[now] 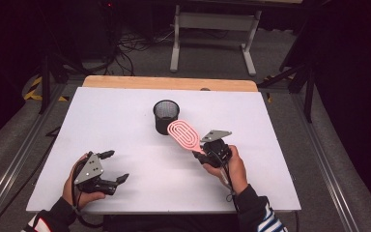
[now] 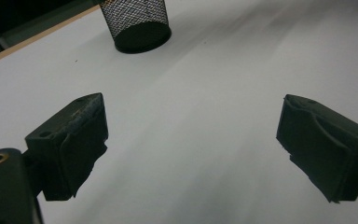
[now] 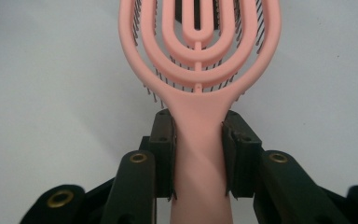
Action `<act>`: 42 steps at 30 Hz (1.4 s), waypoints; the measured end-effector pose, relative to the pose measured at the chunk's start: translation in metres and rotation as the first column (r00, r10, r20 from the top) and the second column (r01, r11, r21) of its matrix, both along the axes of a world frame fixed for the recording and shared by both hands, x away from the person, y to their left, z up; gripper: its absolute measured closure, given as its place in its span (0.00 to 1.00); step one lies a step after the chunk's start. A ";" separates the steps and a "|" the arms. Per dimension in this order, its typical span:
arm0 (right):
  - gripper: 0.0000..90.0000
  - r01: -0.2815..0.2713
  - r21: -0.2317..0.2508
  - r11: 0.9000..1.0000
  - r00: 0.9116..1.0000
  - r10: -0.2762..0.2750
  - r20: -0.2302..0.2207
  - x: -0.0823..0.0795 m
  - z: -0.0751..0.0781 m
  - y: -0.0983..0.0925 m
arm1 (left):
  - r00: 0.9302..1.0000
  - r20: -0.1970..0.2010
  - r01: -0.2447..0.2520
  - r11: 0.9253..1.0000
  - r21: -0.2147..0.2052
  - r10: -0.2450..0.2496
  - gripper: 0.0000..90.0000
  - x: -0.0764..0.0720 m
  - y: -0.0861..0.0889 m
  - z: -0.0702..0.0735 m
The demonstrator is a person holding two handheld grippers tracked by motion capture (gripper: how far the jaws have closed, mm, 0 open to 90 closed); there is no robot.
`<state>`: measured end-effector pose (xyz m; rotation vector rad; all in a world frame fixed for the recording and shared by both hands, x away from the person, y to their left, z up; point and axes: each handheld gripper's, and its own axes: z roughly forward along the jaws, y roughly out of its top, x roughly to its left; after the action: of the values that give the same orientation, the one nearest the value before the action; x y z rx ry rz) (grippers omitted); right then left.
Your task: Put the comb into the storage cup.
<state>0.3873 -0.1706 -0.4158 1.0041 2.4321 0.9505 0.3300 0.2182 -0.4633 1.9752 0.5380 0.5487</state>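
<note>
My right gripper [image 1: 204, 151] is shut on the handle of a pink vented hairbrush [image 1: 183, 134]. In the right gripper view both pads press the brush handle [image 3: 199, 154] from either side, and the looped head [image 3: 198, 42] rises ahead with dark bristles behind it. The head points up and left toward a black mesh cup [image 1: 166, 116] standing upright at mid table, and reaches its base in the high view. My left gripper [image 1: 115, 166] rests near the front left with its jaws wide apart and nothing between them. The cup [image 2: 135, 23] stands far ahead in the left gripper view.
The white tabletop [image 1: 125, 111] has a wooden strip [image 1: 169, 83] along its far edge. Beyond it, a white metal frame [image 1: 212, 34] and cables lie on the grey floor. Metal rails run along both sides of the table.
</note>
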 end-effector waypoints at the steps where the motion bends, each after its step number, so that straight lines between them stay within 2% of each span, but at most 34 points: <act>1: 0.77 0.000 0.004 1.000 1.000 0.000 0.010 -0.001 0.001 0.000 | 1.000 -0.002 0.001 1.000 -0.011 -0.001 0.11 0.000 0.001 0.000; 5: 0.77 0.005 0.030 1.000 0.998 -0.007 0.058 -0.005 0.006 -0.004 | 1.000 -0.001 -0.012 0.999 -0.040 0.012 0.11 0.001 0.004 0.003; 6: 0.77 0.005 0.043 0.999 0.996 -0.009 0.085 -0.007 0.008 -0.005 | 1.000 -0.002 -0.013 0.999 -0.039 0.013 0.11 0.001 0.005 0.004; 16: 0.77 0.008 0.082 0.997 0.985 -0.022 0.173 -0.014 0.016 -0.009 | 0.999 0.016 -0.028 0.999 -0.036 0.029 0.11 0.000 0.005 0.005; 23: 0.77 0.004 0.102 0.995 0.978 -0.025 0.206 -0.017 0.017 -0.009 | 0.999 0.024 -0.027 0.999 -0.040 0.028 0.11 0.001 0.005 0.007; 27: 0.77 -0.001 0.112 0.994 0.975 -0.024 0.219 -0.018 0.017 -0.008 | 0.999 0.022 -0.027 0.998 -0.059 0.028 0.11 0.003 0.004 0.010; 38: 0.77 -0.009 0.127 0.992 0.965 -0.025 0.262 -0.021 0.017 -0.005 | 1.000 -0.005 -0.017 0.997 -0.074 0.016 0.11 0.013 -0.008 0.020; 42: 0.77 -0.014 0.133 0.991 0.961 -0.023 0.277 -0.023 0.017 -0.004 | 1.000 -0.012 -0.015 0.996 -0.092 0.014 0.12 0.017 -0.013 0.023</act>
<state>0.3643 -0.1745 -0.3985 0.8524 2.1567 1.1803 0.3467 0.2057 -0.4402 1.8892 0.5752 0.5123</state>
